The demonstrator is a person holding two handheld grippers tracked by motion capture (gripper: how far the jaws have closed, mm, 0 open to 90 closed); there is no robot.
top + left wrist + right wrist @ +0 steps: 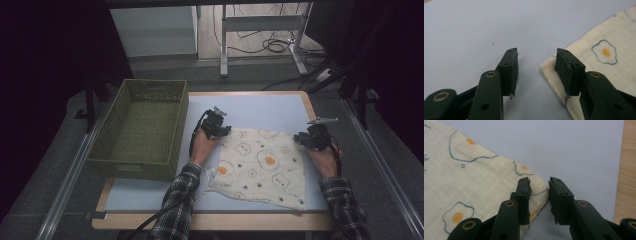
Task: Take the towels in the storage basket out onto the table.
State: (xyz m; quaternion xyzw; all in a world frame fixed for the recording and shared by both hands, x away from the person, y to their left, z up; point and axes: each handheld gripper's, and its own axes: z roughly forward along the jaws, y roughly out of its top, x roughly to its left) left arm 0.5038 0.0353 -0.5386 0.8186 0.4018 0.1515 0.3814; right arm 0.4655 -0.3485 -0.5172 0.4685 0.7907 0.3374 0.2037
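Left tongs [226, 131] and right tongs [300, 138], both parted and gripping nothing, straddle the cloth's [260, 167] 2 far corners (10 and 2 o'clock); neither is nearer.

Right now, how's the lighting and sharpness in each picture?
High view: dim, dark surroundings, soft detail on the cloth. Left gripper view: evenly lit table, the left tongs slightly soft up close. Right gripper view: bright, cloth print fairly sharp, no glare around the right tongs.
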